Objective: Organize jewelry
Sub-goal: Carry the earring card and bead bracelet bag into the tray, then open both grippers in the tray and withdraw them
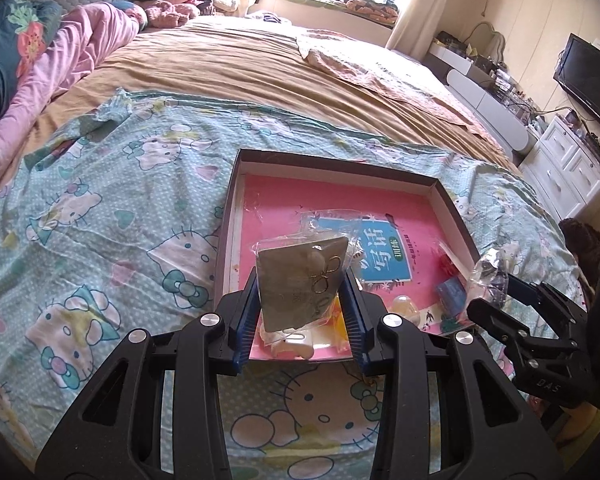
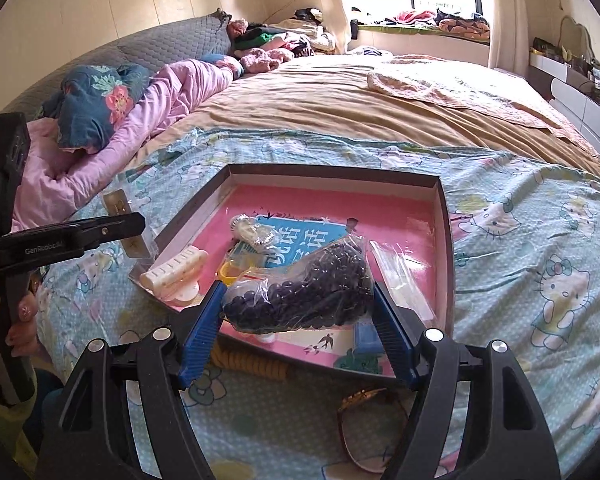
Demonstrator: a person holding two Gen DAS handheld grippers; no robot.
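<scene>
A shallow box with a pink floor lies on the Hello Kitty sheet. My left gripper is shut on a clear bag with a grey earring card, held above the box's near left corner; the card also shows in the right wrist view. My right gripper is shut on a clear bag of dark beads, held over the box's near edge; in the left wrist view it is at the right. In the box lie a white hair clip, a silver piece and small bags.
A tan beaded bracelet and a gold-and-red item lie on the sheet in front of the box. Pillows and a pink quilt lie at the left. White drawers and a TV stand at the right.
</scene>
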